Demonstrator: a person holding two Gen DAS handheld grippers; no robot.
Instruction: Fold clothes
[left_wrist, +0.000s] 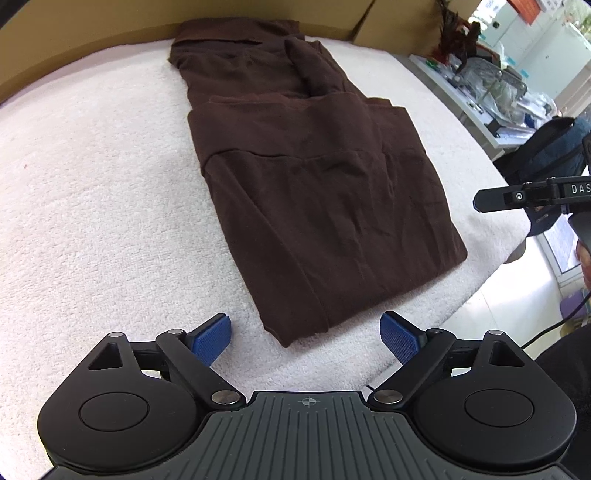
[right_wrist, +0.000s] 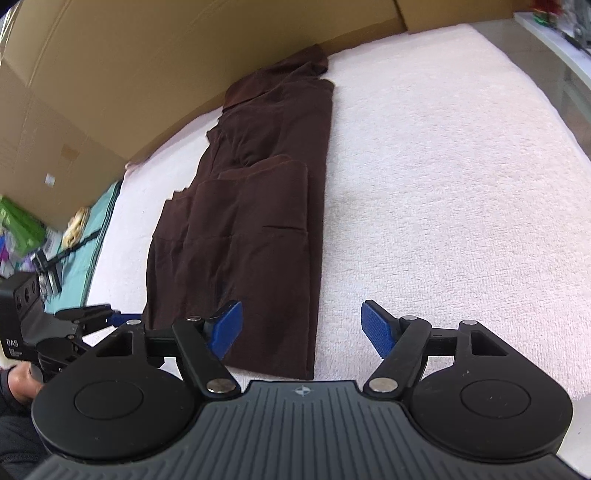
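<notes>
A dark brown garment (left_wrist: 314, 192) lies folded into a long strip on the white fleecy cover (left_wrist: 92, 184). In the left wrist view my left gripper (left_wrist: 306, 338) hovers open just short of the strip's near corner, blue pads apart with nothing between them. In the right wrist view the brown garment (right_wrist: 251, 229) runs away from me, and my right gripper (right_wrist: 301, 330) stands open above its near end, the left pad (right_wrist: 225, 328) over cloth, the right pad over bare cover. Neither pad presses on cloth.
Cardboard sheets (right_wrist: 147, 74) line the far edge of the surface. A cluttered white shelf (left_wrist: 491, 92) stands to the right. The other gripper (left_wrist: 524, 195) shows at the right edge of the left view. A teal cloth (right_wrist: 96, 229) lies beyond the left edge.
</notes>
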